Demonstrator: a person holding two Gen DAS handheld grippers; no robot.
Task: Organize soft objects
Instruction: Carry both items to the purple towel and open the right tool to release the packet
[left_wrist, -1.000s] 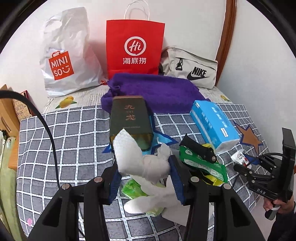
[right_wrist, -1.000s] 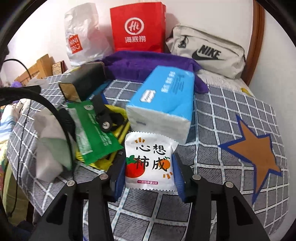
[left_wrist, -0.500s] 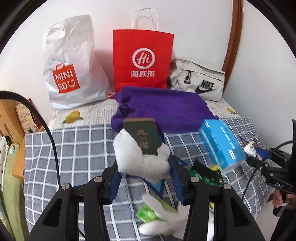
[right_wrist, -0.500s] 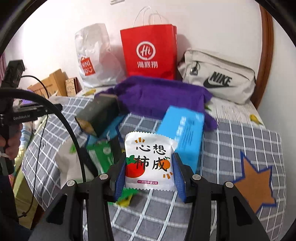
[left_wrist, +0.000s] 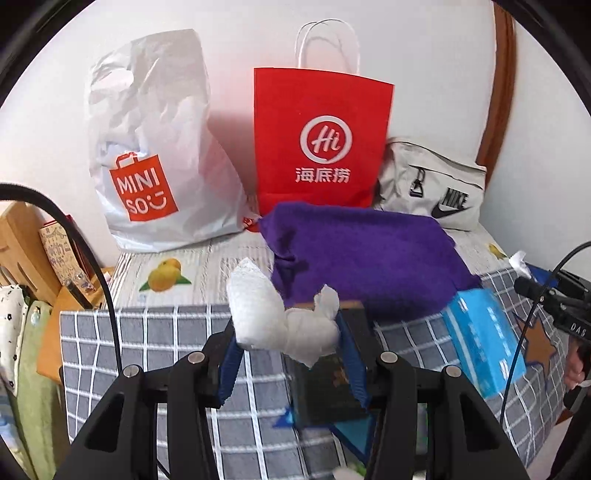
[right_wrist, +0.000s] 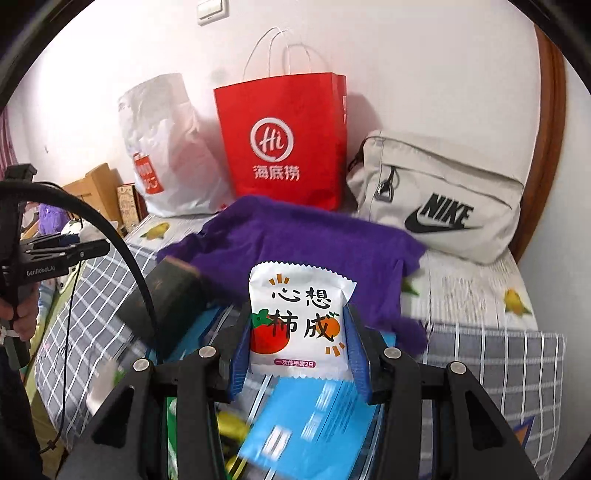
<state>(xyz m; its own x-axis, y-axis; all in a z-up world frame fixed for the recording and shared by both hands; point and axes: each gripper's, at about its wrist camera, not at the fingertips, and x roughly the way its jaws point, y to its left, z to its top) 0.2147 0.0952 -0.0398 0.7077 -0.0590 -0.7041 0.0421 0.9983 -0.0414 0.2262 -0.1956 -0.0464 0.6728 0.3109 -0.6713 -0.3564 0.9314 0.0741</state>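
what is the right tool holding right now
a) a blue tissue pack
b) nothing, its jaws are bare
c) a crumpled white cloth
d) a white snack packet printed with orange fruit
d: in the right wrist view the right tool has both blue pads pressed on the sides of the white snack packet, lifted above the blue tissue pack; the crumpled white cloth sits in the left tool.

Along the bed's far edge, against the white wall (left_wrist: 424, 44), stand a white MINISO plastic bag (left_wrist: 155, 147) at the left, a red paper bag (left_wrist: 321, 140) with white handles in the middle and a beige Nike pouch (left_wrist: 432, 184) at the right. A brown wooden post (left_wrist: 498, 92) rises behind the pouch. Wooden furniture (left_wrist: 22, 251) sits beside the bed's left edge.
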